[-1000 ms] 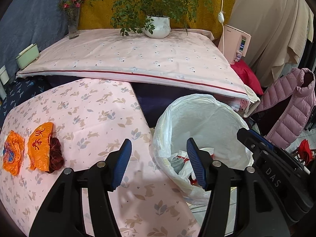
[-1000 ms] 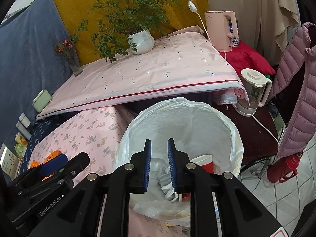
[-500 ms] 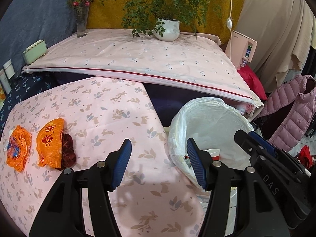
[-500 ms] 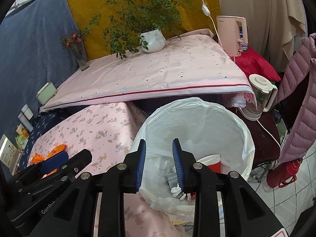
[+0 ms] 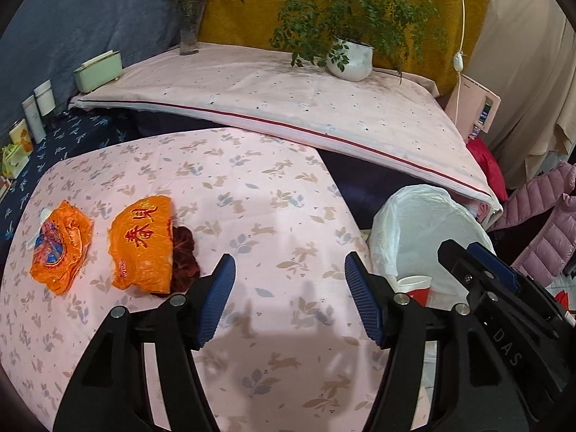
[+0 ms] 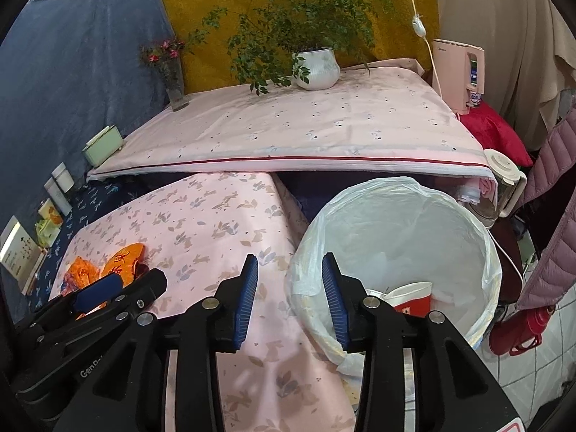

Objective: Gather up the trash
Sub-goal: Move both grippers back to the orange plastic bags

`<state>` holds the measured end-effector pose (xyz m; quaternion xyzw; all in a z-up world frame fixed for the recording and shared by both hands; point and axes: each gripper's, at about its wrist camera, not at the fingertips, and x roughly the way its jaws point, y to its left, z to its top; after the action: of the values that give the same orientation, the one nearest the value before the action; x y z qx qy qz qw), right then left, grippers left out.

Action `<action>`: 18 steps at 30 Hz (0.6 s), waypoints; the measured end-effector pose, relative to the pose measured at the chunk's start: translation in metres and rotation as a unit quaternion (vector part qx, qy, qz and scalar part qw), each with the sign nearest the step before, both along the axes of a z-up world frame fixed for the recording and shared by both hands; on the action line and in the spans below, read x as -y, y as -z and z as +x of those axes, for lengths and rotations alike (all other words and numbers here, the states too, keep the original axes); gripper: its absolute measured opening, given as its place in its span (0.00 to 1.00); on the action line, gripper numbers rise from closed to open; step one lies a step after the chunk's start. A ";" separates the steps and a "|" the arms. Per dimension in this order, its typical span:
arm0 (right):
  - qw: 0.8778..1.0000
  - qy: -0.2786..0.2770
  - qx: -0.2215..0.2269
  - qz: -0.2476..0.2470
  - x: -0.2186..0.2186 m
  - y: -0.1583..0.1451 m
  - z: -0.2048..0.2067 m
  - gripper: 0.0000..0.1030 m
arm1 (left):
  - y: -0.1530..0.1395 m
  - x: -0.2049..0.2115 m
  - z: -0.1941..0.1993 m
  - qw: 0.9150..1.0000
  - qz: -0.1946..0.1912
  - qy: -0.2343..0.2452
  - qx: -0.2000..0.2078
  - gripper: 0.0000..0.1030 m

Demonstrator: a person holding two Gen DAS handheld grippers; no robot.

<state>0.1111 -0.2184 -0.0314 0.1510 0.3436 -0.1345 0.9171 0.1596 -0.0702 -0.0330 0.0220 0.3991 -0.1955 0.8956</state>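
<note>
Left gripper point(image 5: 289, 298) hangs over the pink worktop point(image 5: 273, 194), fingers spreading wide with nothing between them. Two orange wrappers point(image 5: 142, 243) lie to its left, the nearer one resting against a dark red scrunchie point(image 5: 184, 255). Right gripper point(image 6: 289, 300) sits at the bin edge, fingers parting, empty too. The white-lined trash bin point(image 6: 424, 216) holds a red cup point(image 6: 414, 297).
</note>
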 end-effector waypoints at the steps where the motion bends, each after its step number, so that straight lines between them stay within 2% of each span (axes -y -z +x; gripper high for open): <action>1: 1.000 -0.004 -0.001 -0.001 -0.005 0.001 0.001 0.37 | 0.001 -0.005 0.000 1.000 0.001 -0.005 0.002 0.62; 12: 0.998 -0.056 -0.017 -0.010 -0.064 0.009 0.021 0.37 | 0.014 -0.074 0.015 0.998 0.009 -0.066 -0.006 0.64; 18: 0.996 -0.084 -0.025 -0.015 -0.100 0.015 0.032 0.42 | 0.023 -0.119 0.023 0.994 0.015 -0.108 -0.010 0.71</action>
<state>0.1430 -0.1185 -0.0462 0.1046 0.3759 -0.0652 0.9184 0.1829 0.0484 -0.0564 -0.0102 0.4112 -0.0920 0.9068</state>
